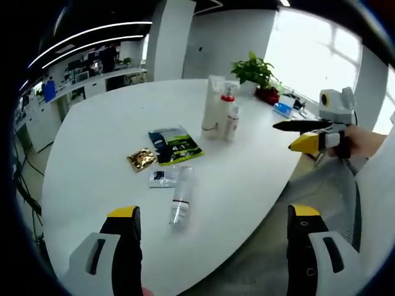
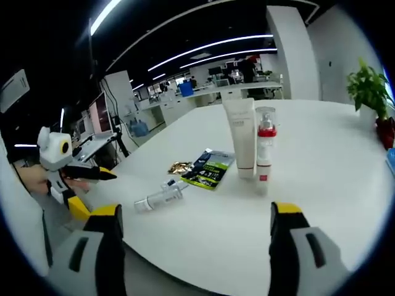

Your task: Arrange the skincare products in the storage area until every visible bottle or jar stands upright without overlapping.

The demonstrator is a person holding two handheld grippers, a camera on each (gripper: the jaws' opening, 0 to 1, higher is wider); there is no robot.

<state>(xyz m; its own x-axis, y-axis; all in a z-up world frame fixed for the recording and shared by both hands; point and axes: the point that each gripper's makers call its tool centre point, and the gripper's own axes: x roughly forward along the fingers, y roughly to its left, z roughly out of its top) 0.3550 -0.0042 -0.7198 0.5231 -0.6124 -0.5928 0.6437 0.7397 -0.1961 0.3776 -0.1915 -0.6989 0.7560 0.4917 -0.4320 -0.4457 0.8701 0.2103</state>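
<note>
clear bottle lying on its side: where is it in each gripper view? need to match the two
Left gripper view: clear bottle lies low centre, between the jaws, just below the green sachet.
Right gripper view: clear bottle lies left of centre, lower left of the green sachet.
Shared landmark: the upright white tube.

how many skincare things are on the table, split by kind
Standing tube: 1
Standing pump bottles, red collar: 2
Clear bottle lying flat: 1
Flat packets: 3, dark green, gold, small pale
Total: 7
</note>
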